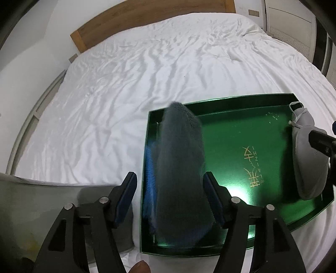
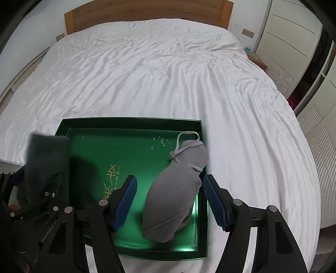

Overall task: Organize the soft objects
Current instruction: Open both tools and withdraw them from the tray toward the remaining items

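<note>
The left gripper [image 1: 170, 197] stands with its blue pads [image 1: 126, 199] spread to either side of a dark teal fuzzy cloth [image 1: 180, 163], which runs up the middle of its view; the cloth is motion-blurred, and no pad visibly presses on it, so the gripper reads as open with the cloth between its fingers. The cloth sits over the left side of a shallow green tray [image 1: 247, 130] (gold lettering is printed on its floor), and a strip of blue fabric [image 1: 150, 163] shows along the cloth's left edge, inside the tray wall. The right gripper [image 2: 170, 199] is open as well, its pads apart from a grey padded bundle [image 2: 174, 193] tied with a thin grey cord, which lies in the tray's right half, lower centre of that view, near the right wall. The tray rests on a bed with a wrinkled white sheet [image 2: 157, 73]; a wooden headboard [image 2: 147, 10] crosses the top of both frames.
</note>
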Action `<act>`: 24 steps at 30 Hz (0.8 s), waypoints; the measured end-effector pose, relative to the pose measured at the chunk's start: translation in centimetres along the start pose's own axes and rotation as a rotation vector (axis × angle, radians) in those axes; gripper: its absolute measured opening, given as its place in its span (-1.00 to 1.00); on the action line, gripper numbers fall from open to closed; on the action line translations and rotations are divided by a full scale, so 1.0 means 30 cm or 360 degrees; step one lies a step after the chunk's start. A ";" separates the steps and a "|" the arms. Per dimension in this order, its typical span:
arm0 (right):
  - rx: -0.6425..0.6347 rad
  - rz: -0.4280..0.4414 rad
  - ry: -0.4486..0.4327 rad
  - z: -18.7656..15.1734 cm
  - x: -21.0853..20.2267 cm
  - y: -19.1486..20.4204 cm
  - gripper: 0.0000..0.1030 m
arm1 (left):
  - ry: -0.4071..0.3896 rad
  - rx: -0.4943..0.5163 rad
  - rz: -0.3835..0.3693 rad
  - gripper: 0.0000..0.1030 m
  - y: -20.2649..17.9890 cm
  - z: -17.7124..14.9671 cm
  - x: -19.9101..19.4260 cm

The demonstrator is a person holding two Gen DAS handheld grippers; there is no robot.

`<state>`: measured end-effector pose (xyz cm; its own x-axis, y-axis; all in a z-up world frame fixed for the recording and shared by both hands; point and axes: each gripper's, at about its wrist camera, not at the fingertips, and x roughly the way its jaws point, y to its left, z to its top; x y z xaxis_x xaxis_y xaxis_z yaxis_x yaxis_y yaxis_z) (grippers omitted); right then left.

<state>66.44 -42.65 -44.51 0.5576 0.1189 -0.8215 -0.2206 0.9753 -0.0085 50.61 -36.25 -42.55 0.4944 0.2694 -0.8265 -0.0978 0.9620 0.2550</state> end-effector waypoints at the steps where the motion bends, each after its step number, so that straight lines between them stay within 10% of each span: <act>1: 0.0004 0.0003 -0.0003 0.002 -0.002 -0.002 0.28 | -0.0018 0.0000 0.0000 0.16 0.000 0.001 -0.010; 24: 0.0030 -0.0045 -0.0081 -0.195 -0.299 0.002 0.28 | -0.0166 -0.0028 -0.0339 0.16 0.065 -0.248 -0.442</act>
<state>56.74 -44.75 -40.47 0.6033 0.1000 -0.7912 -0.1893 0.9817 -0.0203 37.46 -37.60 -34.83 0.5920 0.0550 -0.8040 0.0037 0.9975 0.0710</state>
